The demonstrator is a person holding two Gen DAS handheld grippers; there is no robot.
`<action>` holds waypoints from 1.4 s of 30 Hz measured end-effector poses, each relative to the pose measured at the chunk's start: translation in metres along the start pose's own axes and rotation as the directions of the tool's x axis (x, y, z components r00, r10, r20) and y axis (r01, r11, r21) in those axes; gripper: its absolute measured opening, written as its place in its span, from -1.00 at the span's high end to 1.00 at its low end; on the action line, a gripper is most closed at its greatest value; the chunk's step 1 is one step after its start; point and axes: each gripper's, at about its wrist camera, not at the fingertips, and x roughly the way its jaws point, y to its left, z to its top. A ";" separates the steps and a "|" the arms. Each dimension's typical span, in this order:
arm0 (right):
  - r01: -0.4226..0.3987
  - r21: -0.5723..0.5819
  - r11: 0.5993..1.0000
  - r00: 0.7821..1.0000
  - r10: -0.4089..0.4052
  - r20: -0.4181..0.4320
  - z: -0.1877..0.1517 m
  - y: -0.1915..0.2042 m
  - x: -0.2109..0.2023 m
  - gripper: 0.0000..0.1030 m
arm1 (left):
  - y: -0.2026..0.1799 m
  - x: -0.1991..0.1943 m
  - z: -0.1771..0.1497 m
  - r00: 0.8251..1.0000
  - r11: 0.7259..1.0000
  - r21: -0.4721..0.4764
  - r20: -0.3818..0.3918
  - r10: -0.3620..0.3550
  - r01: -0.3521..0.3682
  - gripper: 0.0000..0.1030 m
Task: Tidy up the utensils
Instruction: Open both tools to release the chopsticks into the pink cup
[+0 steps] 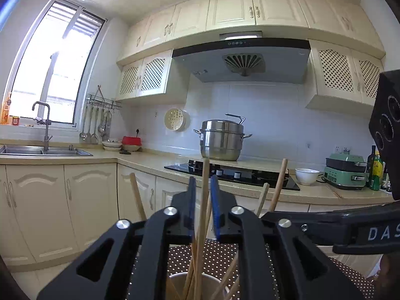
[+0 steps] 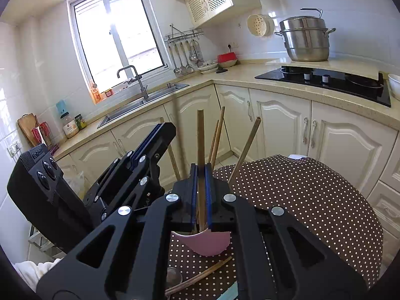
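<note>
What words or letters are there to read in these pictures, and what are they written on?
"DAS", cut off by the picture's edge: white letters on the right hand-held gripper, seen from the left wrist view.
Range hood: small round button symbols, too small to read.
Black camera block: raised lettering on its top edge, too blurred to read.
Jar and bottles on the counter: labels too small to read.

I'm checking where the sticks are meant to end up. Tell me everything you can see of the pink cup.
The pink cup stands upright on the brown polka-dot cloth, directly under the right gripper. Only part of its rim and smooth, matte pink wall shows; the gripper frame hides the rest. Several wooden chopsticks stand in it, leaning outward. The right gripper is shut on one upright chopstick that reaches down into the cup. More chopsticks lie on the cloth in front of it.
</note>
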 end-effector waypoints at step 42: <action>0.123 0.089 0.988 0.992 -0.123 -0.007 -0.018 0.026 -0.023 0.06 | 0.023 -0.073 0.019 0.970 0.997 0.070 -0.241 0.029 -0.012 -0.04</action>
